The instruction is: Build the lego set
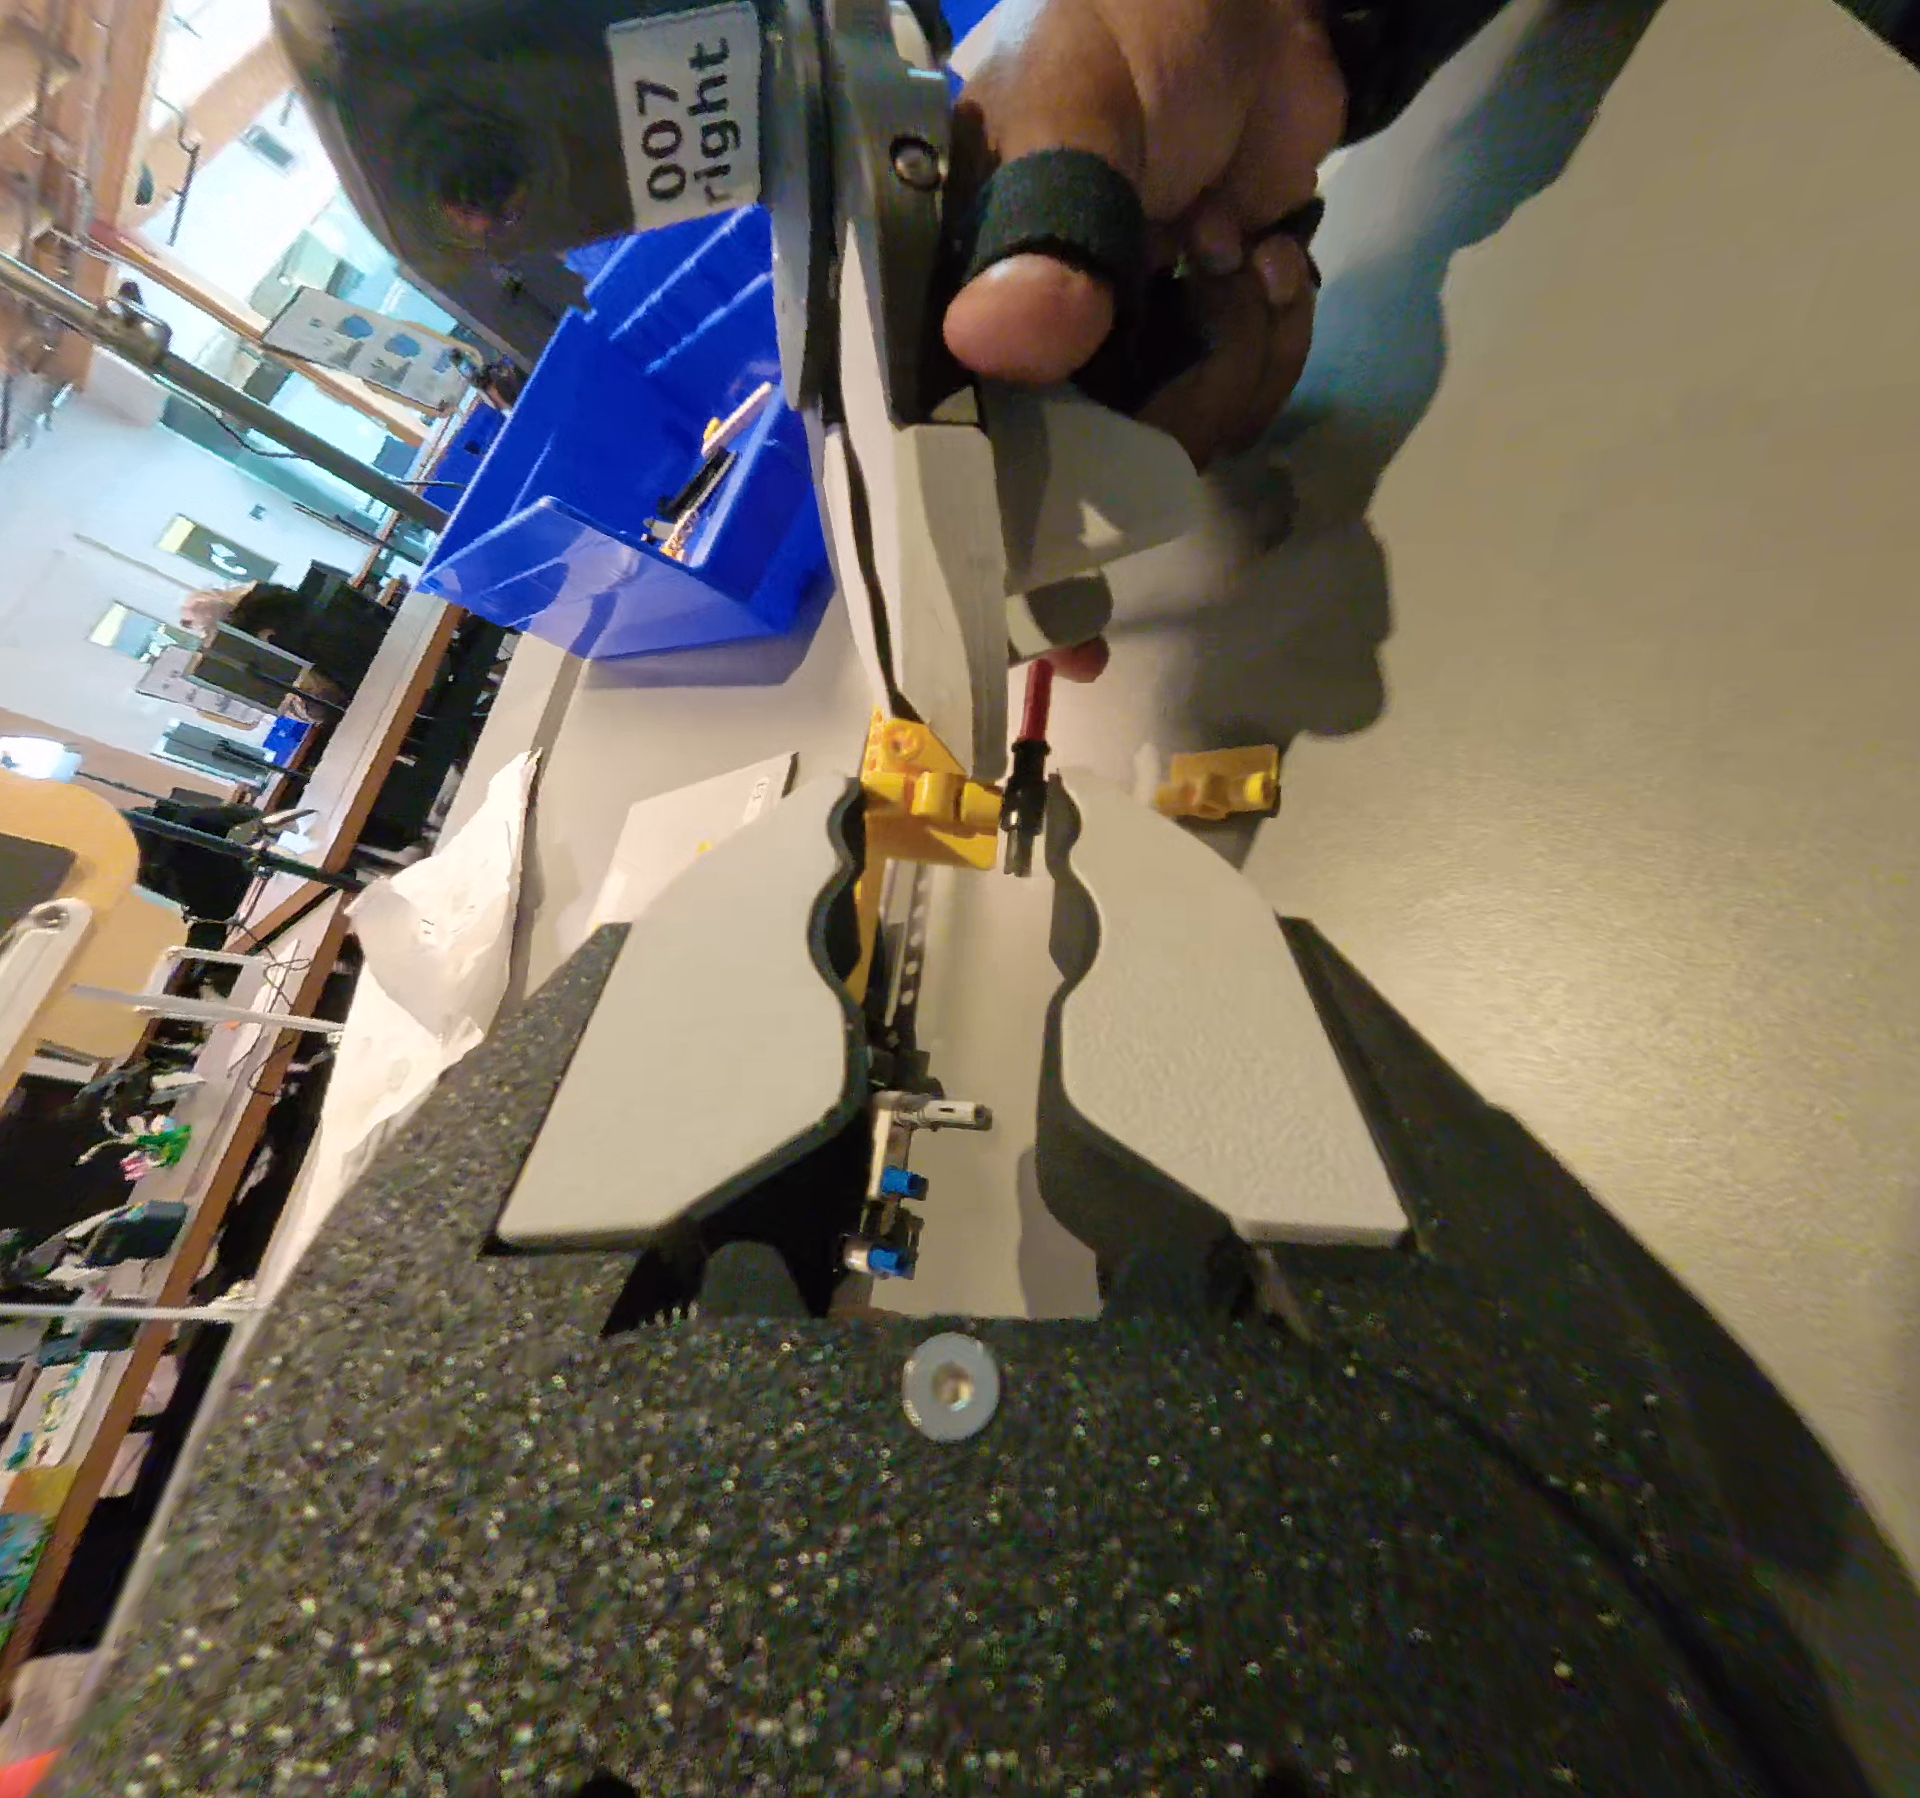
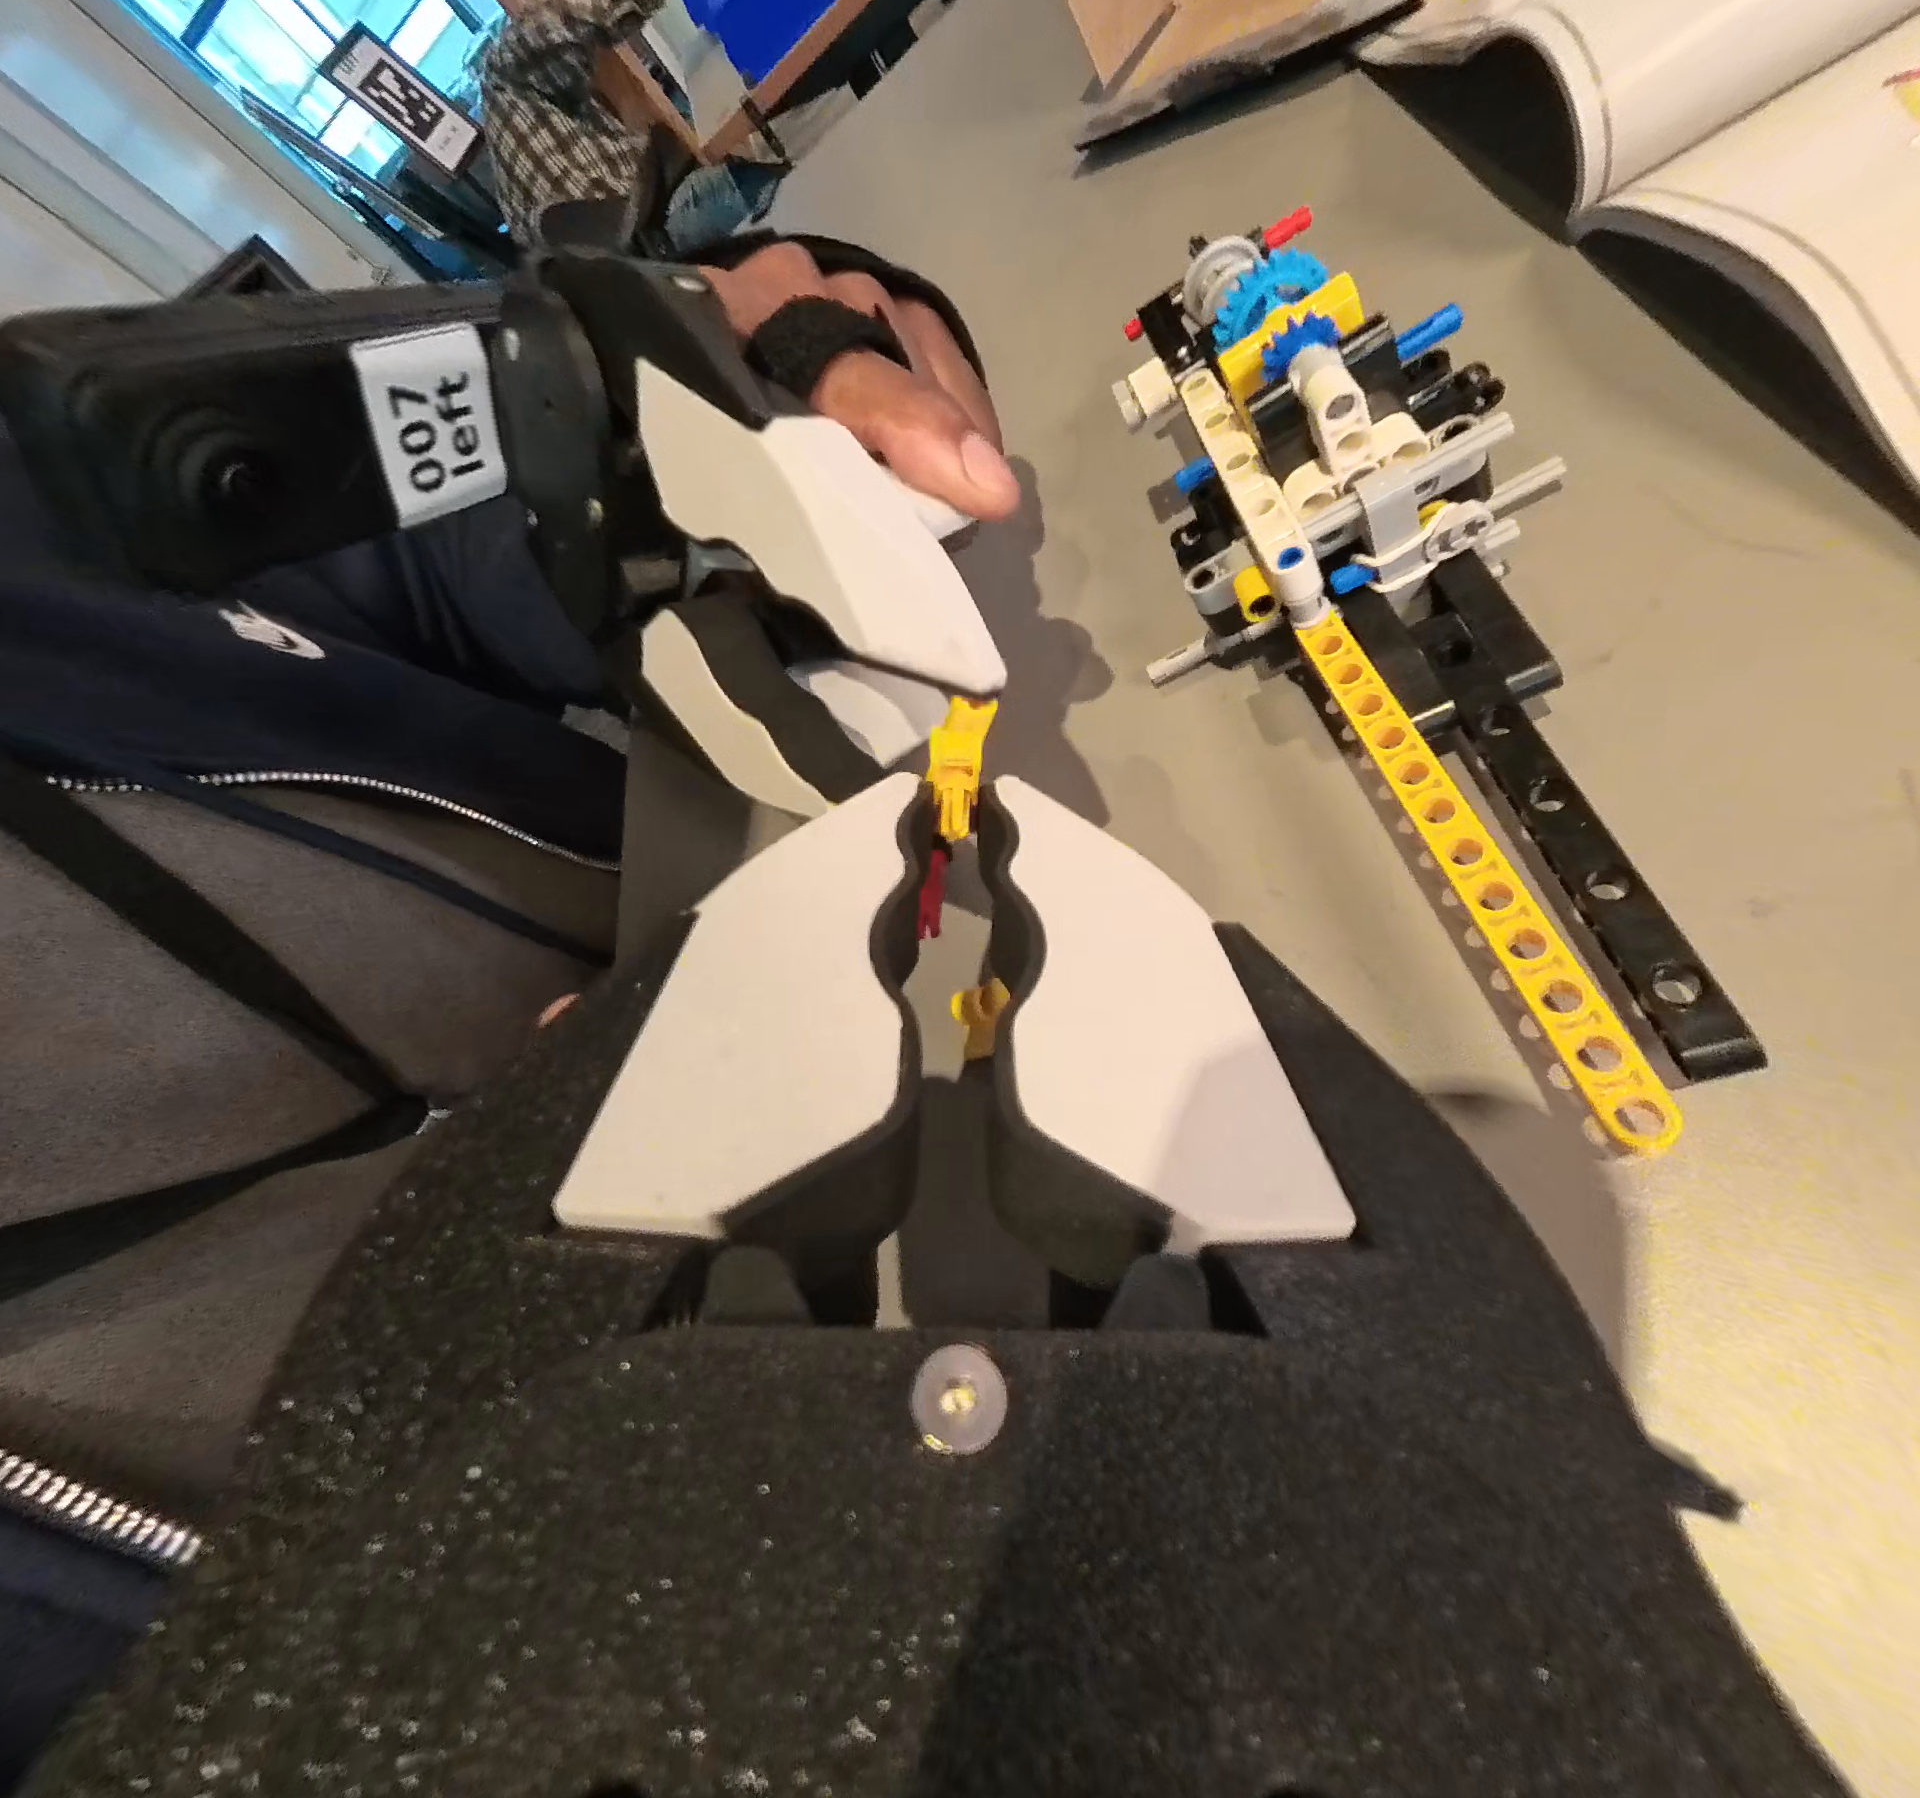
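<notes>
Fingers (image 2: 940,678) of both grippers pinch one yellow connector (image 2: 958,761).

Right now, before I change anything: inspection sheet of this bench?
Surface: grey table, matte, shadowed under the tools.
Job's things: part-built lego assembly lying flat; spare yellow piece loose.
Clutter: blue bin, open manual, cardboard box.
Grippers: left gripper clamps a yellow connector; right gripper clamps a red axle, tips meeting.
Cables: nothing seen on this table.
Surroundings: seated person, other benches, windows.
</notes>
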Action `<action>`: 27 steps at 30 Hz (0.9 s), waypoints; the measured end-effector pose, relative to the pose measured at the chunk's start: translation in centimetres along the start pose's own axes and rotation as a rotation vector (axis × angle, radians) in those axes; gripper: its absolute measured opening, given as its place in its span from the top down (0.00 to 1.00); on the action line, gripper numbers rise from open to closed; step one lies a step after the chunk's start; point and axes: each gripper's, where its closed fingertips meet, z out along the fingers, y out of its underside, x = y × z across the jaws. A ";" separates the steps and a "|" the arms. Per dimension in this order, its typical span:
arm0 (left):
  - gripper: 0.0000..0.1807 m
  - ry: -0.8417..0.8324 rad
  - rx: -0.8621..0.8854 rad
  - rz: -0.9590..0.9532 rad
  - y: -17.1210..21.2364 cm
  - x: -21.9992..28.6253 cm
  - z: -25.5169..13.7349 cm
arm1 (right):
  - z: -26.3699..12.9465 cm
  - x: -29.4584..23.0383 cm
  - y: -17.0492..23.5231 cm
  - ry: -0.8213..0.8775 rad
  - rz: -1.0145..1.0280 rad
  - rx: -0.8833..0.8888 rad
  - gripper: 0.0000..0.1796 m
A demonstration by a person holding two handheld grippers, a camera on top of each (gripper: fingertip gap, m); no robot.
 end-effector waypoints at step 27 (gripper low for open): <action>0.91 0.278 0.190 -0.560 -0.8 -0.6 -1.4 | -0.2 -1.4 -0.5 -0.044 -0.128 0.018 0.96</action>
